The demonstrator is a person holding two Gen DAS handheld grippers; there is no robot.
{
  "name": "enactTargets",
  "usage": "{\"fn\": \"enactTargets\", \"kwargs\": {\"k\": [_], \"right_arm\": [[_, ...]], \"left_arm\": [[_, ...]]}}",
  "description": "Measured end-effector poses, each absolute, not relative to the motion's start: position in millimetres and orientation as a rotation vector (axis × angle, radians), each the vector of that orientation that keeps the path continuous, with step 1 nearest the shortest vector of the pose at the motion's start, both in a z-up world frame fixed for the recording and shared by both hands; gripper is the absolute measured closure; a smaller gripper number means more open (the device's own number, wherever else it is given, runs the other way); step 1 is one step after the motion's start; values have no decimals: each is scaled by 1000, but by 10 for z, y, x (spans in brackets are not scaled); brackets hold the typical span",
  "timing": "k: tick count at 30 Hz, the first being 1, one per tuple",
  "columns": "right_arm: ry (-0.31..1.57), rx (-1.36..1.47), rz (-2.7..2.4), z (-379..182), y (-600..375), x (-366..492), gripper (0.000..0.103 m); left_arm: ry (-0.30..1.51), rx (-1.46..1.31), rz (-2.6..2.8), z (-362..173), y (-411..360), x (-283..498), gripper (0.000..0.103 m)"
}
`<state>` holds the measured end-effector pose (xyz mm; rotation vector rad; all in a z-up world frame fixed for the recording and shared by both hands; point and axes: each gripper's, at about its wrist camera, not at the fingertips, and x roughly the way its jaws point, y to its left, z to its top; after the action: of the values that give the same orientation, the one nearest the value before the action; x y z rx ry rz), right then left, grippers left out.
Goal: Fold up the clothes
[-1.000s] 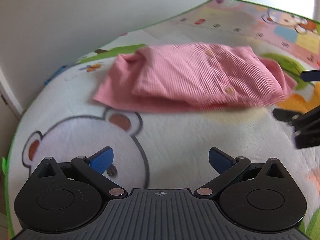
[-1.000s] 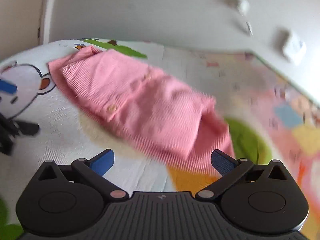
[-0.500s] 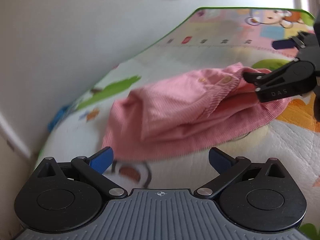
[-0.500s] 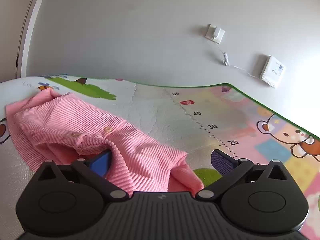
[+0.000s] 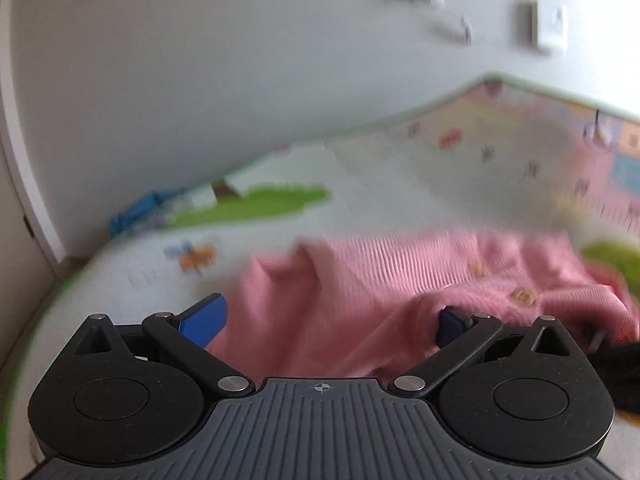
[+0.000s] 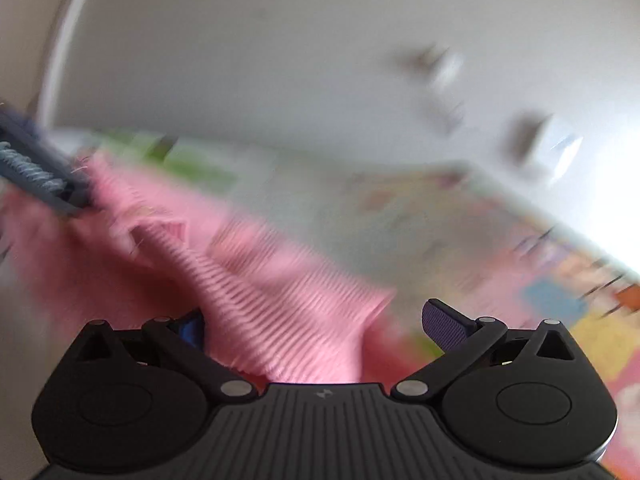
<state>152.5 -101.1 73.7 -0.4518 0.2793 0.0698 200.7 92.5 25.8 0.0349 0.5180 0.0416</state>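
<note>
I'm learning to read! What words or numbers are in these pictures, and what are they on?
None can be read now.
Play mat: a row of small number-like marks, too blurred to read.
Wall boxes: no readable label.
Pink top: no words.

We find nothing legible in either view. The play mat (image 5: 460, 168) carries small marks along a printed scale, but motion blur smears them past reading, and the white wall plates (image 5: 550, 26) show us no lettering.
</note>
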Motion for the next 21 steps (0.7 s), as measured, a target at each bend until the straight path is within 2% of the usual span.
{"fn": "enactTargets", "kwargs": {"k": [2, 7, 10, 13, 17, 21], "right_arm": [[112, -406, 12, 1110, -1062, 1349, 0], [-151, -360, 37, 2048, -1257, 575, 0], [-245, -349, 108, 2547, -1453, -18, 0], [-301, -337, 192, 2900, -1652, -501, 0], [-318, -306, 268, 3115, -1870, -786, 0], [-259, -284, 241, 2964, -1930, -515, 0]], "left_arm": [[425, 28, 22, 549, 1021, 1799, 0], [112, 24, -31, 1512, 1109, 766, 0], [-60, 77, -55, 1992, 1116, 69, 0], [-202, 179, -73, 2249, 1086, -490, 0], [-277, 218, -119, 2383, 1051, -813, 0], [-217, 222, -133, 2347, 1004, -486, 0]]}}
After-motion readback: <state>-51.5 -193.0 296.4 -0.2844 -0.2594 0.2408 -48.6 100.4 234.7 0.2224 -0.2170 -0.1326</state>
